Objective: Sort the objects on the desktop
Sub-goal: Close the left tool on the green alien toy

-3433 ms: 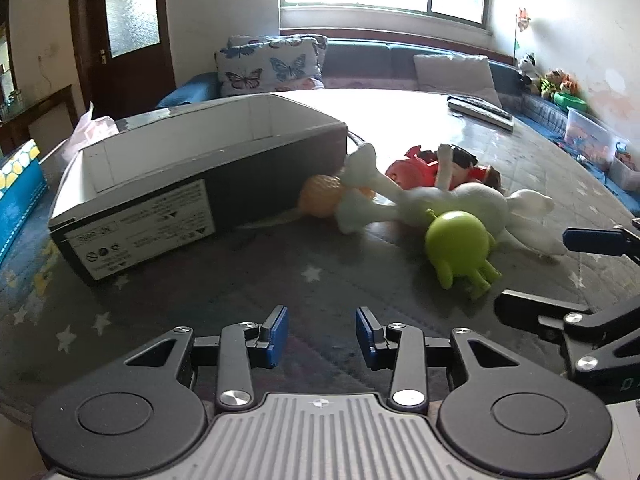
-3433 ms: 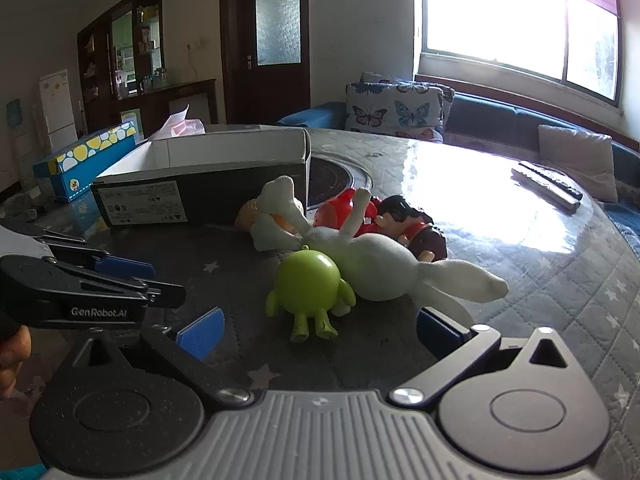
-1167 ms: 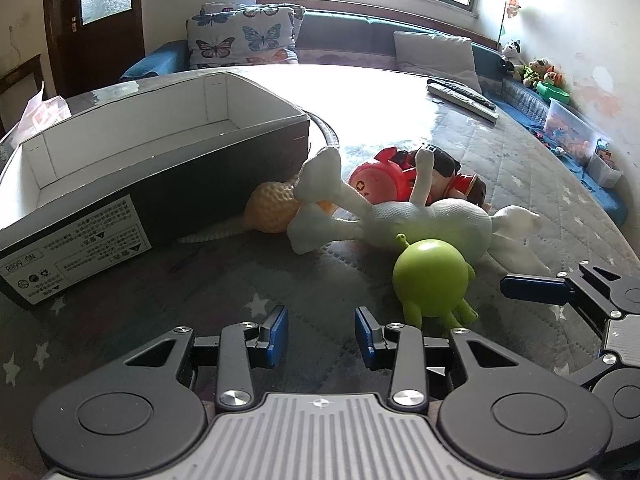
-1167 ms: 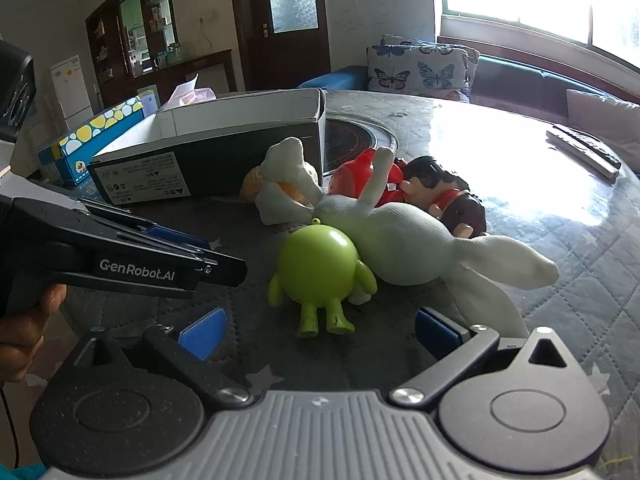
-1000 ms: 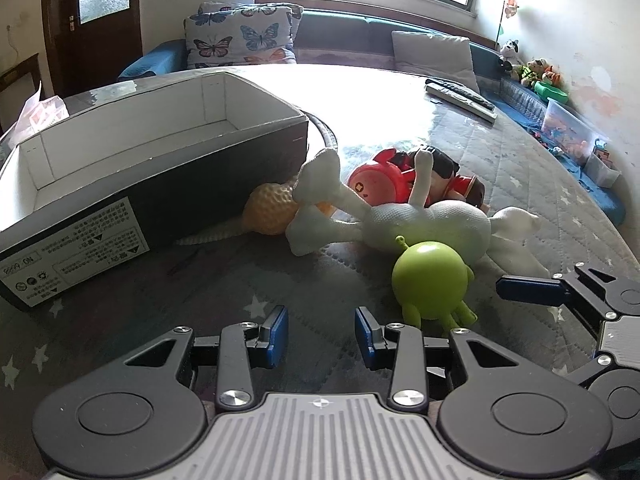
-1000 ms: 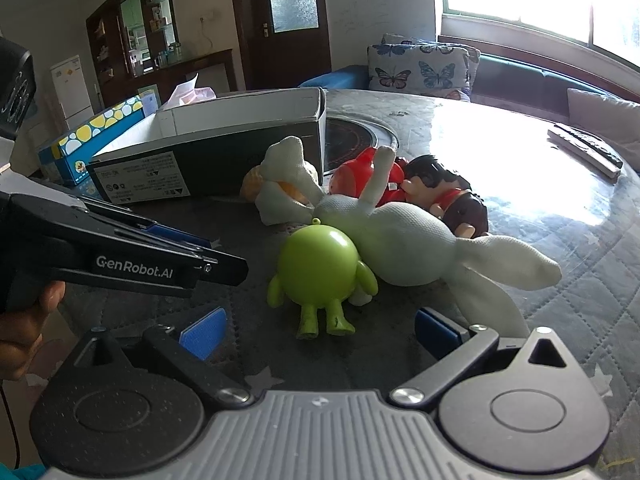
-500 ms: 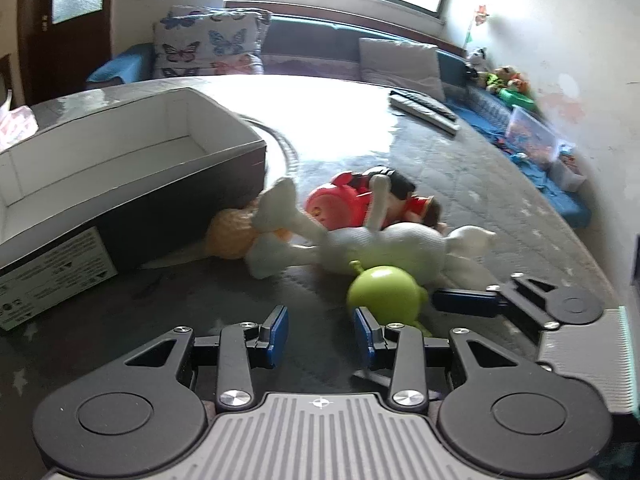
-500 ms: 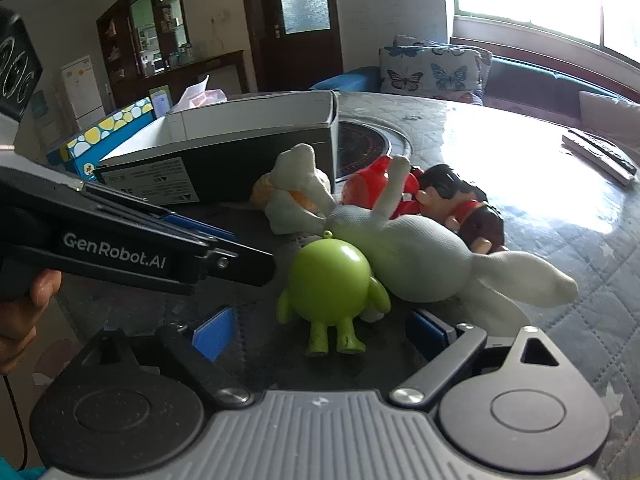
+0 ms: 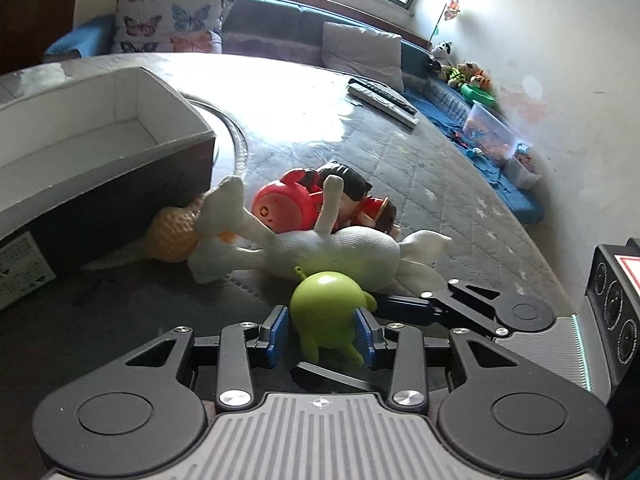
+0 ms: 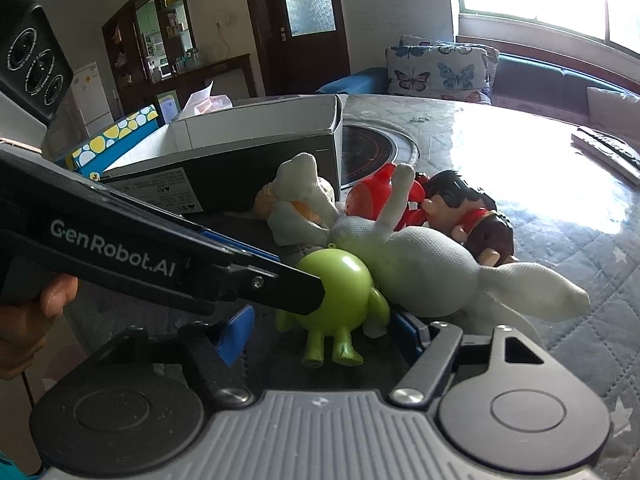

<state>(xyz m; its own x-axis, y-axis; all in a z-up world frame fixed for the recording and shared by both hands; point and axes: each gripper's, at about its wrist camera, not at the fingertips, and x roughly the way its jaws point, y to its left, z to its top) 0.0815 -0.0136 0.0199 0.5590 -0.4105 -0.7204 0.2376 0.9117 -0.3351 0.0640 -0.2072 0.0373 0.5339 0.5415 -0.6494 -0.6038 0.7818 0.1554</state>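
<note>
A green round toy with small legs lies on the table against a white plush rabbit. My left gripper is open with its blue pads on either side of the green toy. My right gripper is open and wide, just in front of the green toy's legs. Behind lie a red toy, a dark-haired doll and an orange ball. An open black box with a white inside stands to the left.
A remote control lies far across the round quilted table. A blue and yellow spotted box and a tissue pack sit beyond the black box. A sofa with butterfly cushions stands behind.
My left gripper has moved forward and to the right, and its fingers now straddle the green toy. My right gripper has moved closer to the toy's legs.
</note>
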